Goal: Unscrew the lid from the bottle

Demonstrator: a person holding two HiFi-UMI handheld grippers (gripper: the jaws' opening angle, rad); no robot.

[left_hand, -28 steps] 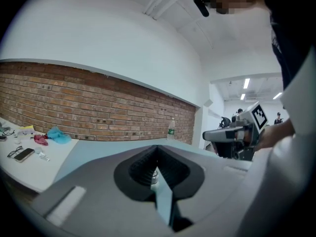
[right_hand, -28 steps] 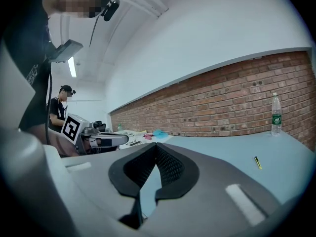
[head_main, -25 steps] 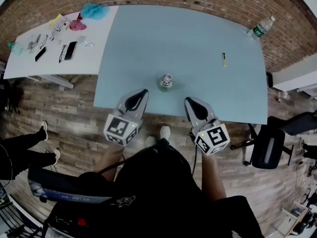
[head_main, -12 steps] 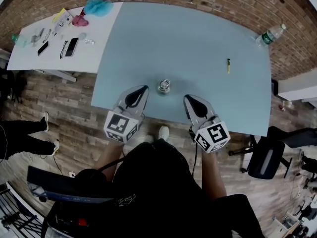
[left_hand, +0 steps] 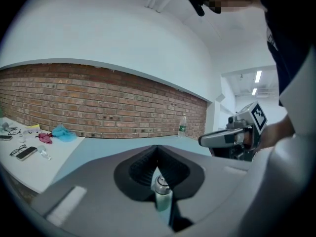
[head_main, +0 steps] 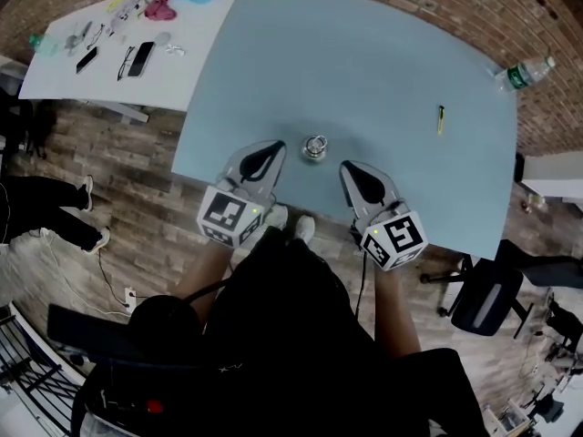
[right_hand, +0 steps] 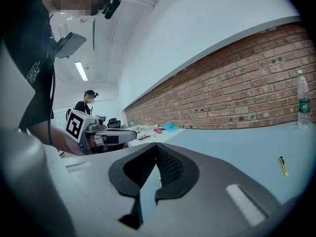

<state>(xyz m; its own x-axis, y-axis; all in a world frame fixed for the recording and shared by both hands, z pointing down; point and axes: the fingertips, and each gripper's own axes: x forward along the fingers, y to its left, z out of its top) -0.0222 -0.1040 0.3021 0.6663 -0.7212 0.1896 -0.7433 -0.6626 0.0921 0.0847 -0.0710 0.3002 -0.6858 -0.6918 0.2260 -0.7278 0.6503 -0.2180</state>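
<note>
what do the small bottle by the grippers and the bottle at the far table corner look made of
Small bottle: pale frosted body, glass or plastic, hard to tell; its shiny silver lid looks like metal. Far bottle: probably clear plastic, see-through with a green label.

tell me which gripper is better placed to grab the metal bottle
Left, probably: the bottle sits straight ahead of the left gripper, in line with its shut jaws. The right gripper, also shut, has no clear sight of it. Jaws must open first.
</note>
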